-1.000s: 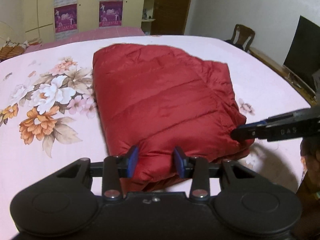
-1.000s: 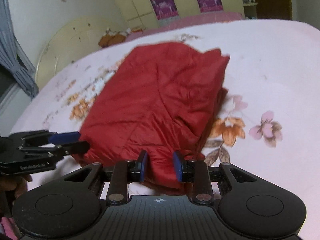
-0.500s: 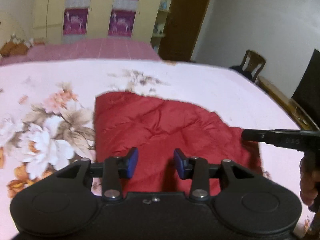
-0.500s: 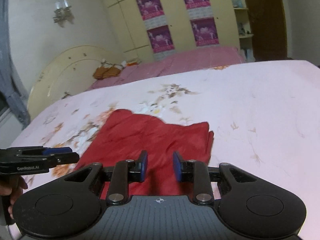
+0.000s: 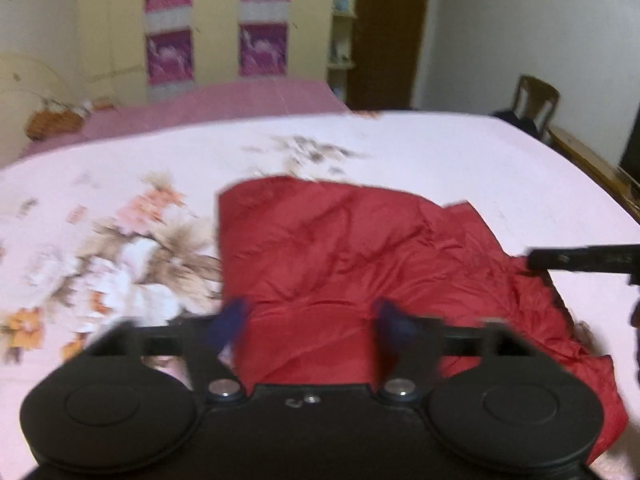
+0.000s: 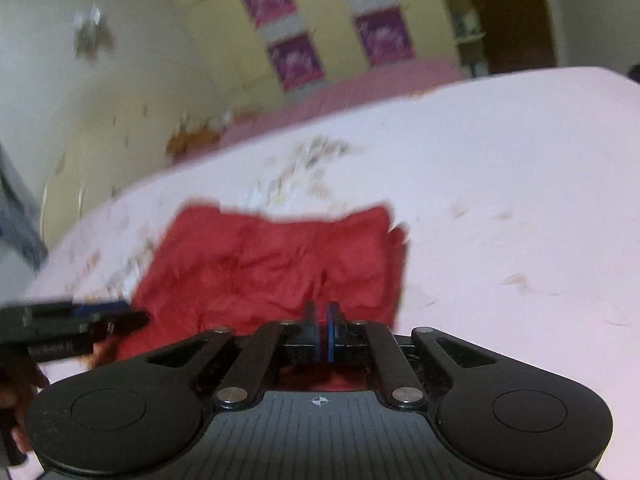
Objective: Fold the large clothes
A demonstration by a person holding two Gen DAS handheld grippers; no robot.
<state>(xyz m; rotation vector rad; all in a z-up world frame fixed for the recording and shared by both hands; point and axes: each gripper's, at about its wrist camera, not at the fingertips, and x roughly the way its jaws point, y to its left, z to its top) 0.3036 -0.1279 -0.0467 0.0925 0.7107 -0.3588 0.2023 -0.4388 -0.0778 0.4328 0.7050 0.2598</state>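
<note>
Behind the red jacket (image 5: 340, 264), a wooden chair (image 5: 536, 100) flanks the floral bedsheet (image 5: 440, 152).

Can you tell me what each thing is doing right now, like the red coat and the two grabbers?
red jacket: folded, lying rumpled on the bed.
left gripper: open, jaws have just been opening, nothing gripped.
right gripper: shut, no cloth seen between the pads.
floral bedsheet: spread flat.
wooden chair: upright, beyond the bed.

Dim warm indoor light; heavy motion blur; fisheye-bent edges.
</note>
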